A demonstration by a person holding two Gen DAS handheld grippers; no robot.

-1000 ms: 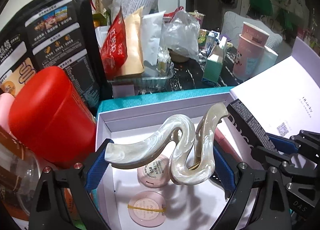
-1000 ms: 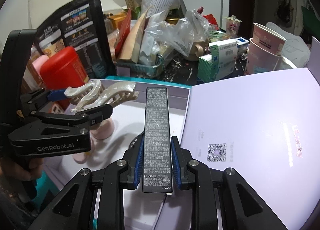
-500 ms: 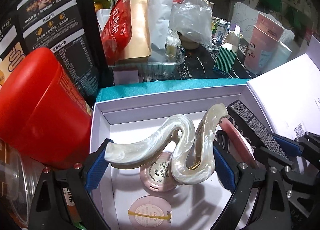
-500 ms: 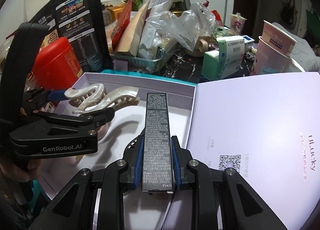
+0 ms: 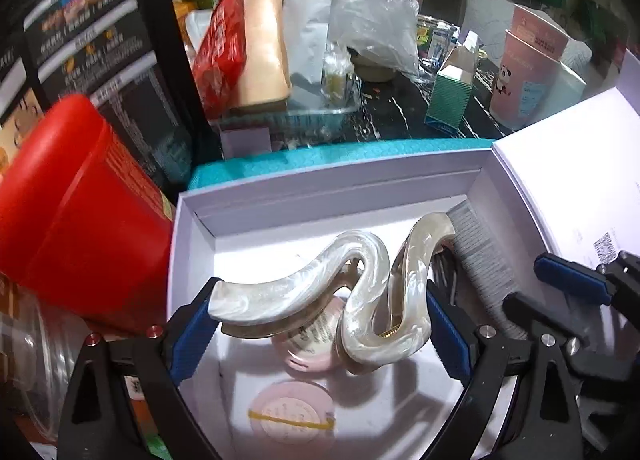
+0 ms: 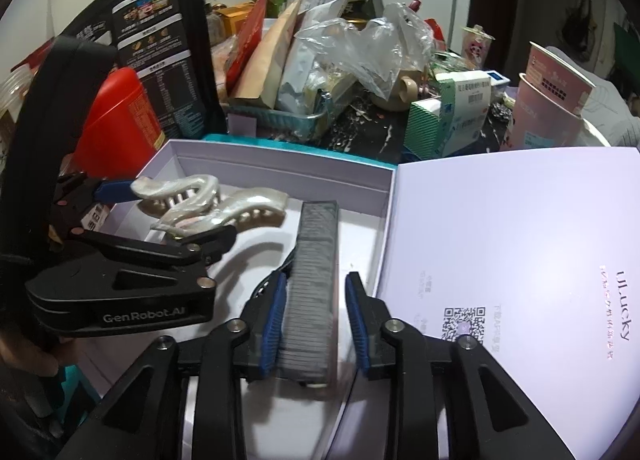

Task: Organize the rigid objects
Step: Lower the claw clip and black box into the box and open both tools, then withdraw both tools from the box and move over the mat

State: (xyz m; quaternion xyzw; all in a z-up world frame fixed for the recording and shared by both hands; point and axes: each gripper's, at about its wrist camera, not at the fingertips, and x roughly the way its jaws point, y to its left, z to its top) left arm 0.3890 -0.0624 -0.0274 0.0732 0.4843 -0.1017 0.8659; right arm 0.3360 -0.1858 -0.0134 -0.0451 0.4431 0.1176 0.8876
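A pearly white wavy hair claw [image 5: 352,284] hangs over the open white box [image 5: 320,188], with my left gripper [image 5: 320,324] shut on its two ends. Below it in the box lie two round pink compacts [image 5: 292,416]. In the right wrist view my right gripper [image 6: 316,316] has its jaws opening. A long black carton [image 6: 314,260], blurred, lies between them inside the white box [image 6: 280,168]. The right pad [image 6: 356,320] stands clear of the carton. The hair claw [image 6: 208,204] and left gripper [image 6: 168,216] sit to the left.
The box's white lid [image 6: 520,240] lies open flat on the right. A red canister [image 5: 80,220] and a black pouch [image 6: 160,40] crowd the left side. Behind stand a tray of packets [image 5: 280,108], a green-white carton [image 6: 448,116] and pink paper cups [image 6: 552,100].
My right gripper's jaws have spread and the black carton has slipped from between the pads down into the box. The left gripper still holds the hair claw, tipped slightly lower.
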